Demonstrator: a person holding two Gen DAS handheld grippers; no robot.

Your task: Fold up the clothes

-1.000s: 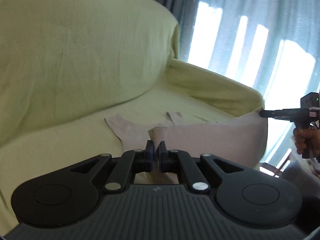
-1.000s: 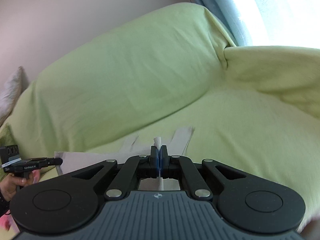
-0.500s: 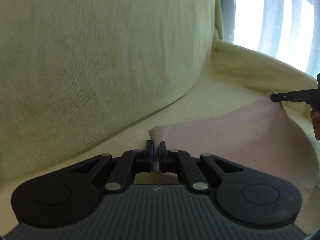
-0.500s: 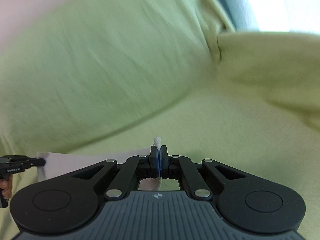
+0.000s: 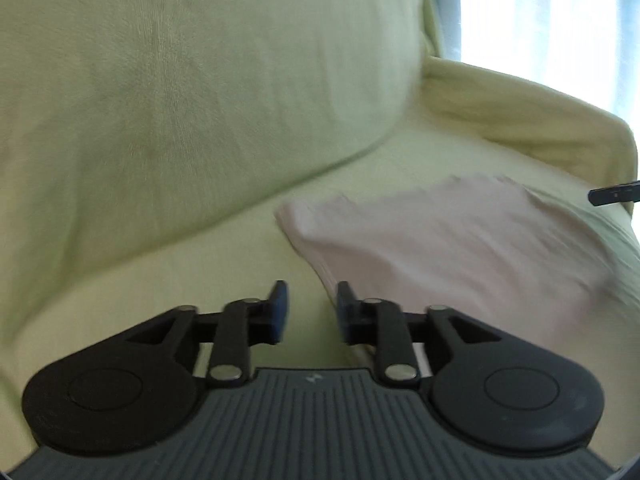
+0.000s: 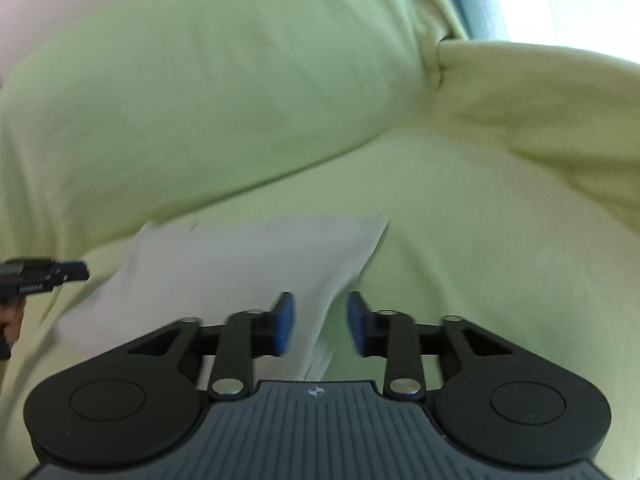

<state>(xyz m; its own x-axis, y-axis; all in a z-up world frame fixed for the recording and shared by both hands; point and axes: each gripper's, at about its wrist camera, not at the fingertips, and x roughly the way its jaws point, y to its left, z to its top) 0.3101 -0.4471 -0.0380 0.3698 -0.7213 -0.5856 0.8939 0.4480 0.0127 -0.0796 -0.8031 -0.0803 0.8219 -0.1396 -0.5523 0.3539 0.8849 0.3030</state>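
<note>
A pale pink garment [image 5: 448, 240] lies folded over on the green-covered sofa seat; in the right wrist view the same garment [image 6: 240, 276] looks whitish and blurred. My left gripper [image 5: 308, 312] is open, just off the garment's near left edge, nothing between its fingers. My right gripper [image 6: 320, 324] is open too, with the garment's right edge lying below and between its blue pads [image 6: 285, 322]. The right gripper's tip [image 5: 614, 196] shows at the far right of the left wrist view, and the left gripper [image 6: 44, 276] at the left of the right wrist view.
The sofa backrest [image 5: 200, 80] rises close behind the garment, and its armrest [image 5: 520, 120] runs along the right. A bright curtained window [image 5: 560, 20] lies beyond. A person's hand [image 6: 8, 320] holds the left gripper at the frame's edge.
Both grippers were shut on the garment's corners, carrying it toward the backrest. Now both have opened and let it go; the garment lies doubled over on the seat.
</note>
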